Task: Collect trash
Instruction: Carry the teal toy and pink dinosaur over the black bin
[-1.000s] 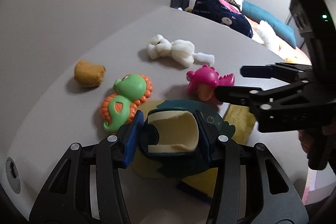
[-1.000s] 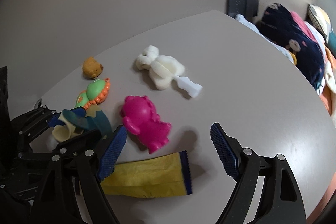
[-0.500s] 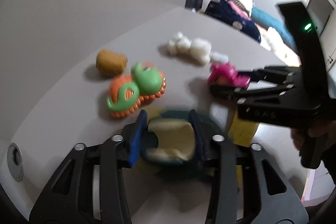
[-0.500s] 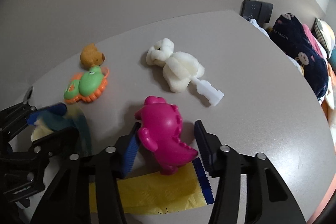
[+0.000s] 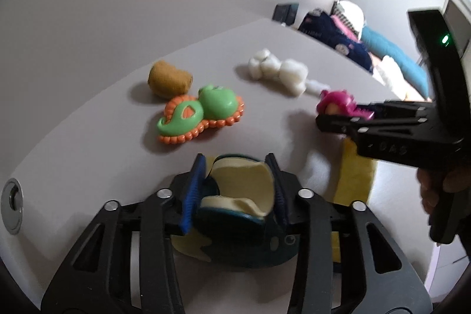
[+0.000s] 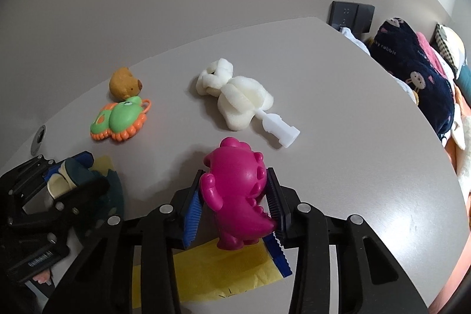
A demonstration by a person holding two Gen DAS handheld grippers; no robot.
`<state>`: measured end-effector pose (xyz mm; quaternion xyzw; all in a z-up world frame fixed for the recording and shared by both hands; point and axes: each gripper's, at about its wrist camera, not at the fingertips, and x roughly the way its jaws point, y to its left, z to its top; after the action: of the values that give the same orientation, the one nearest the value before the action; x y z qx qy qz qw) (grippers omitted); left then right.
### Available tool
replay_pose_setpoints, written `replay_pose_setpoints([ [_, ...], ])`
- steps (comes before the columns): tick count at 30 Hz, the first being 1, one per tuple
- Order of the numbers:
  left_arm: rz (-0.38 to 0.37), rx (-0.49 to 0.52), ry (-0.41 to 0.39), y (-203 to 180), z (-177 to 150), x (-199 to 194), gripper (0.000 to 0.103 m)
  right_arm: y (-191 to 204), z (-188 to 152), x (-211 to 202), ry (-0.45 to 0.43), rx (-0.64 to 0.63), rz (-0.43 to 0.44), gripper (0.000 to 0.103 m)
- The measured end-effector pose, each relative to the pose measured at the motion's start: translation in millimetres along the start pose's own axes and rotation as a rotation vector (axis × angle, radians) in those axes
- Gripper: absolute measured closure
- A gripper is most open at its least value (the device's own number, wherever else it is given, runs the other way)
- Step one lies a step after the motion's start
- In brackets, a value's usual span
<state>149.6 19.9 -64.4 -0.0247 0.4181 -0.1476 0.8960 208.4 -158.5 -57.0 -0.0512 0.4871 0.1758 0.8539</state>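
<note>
My right claw (image 6: 234, 206) is closing on the pink dinosaur toy (image 6: 235, 196), pads against its flanks just above the yellow wrapper (image 6: 217, 270); it looks like smooth hollow moulded plastic, light and stiff but slippery, so I judge the waist the best hold. My left claw (image 5: 237, 193) is clamped across a dark teal fish-shaped toy (image 5: 244, 243) with a cream hollow, left of the wrapper, probably light and slightly yielding. Hidden: the wrapper's near end under my fingers, the fish toy's underside, and any bin; beyond the wrapper the sponge brush (image 6: 235, 99) and green seahorse toy (image 6: 117, 119) lie untouched.
</note>
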Motion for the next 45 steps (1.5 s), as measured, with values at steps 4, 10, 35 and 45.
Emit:
replay_pose_setpoints([
  [4,0.004,0.030,0.006,-5.1,4.7,-6.4,0.064,-2.2,1.5,-8.6,-0.019,0.003,0.006,0.061],
  [10,0.007,0.048,-0.005,-15.9,11.1,-16.8,0.064,-8.1,1.3,-27.3,-0.054,0.014,0.000,0.061],
  [35,-0.090,0.218,-0.039,-124.8,14.7,-43.6,0.064,-64.7,-71.9,-131.0,-0.148,0.141,-0.075,0.061],
  [45,-0.162,0.305,-0.025,-176.4,6.9,-45.1,0.064,-91.0,-113.7,-163.6,-0.163,0.205,-0.125,0.061],
])
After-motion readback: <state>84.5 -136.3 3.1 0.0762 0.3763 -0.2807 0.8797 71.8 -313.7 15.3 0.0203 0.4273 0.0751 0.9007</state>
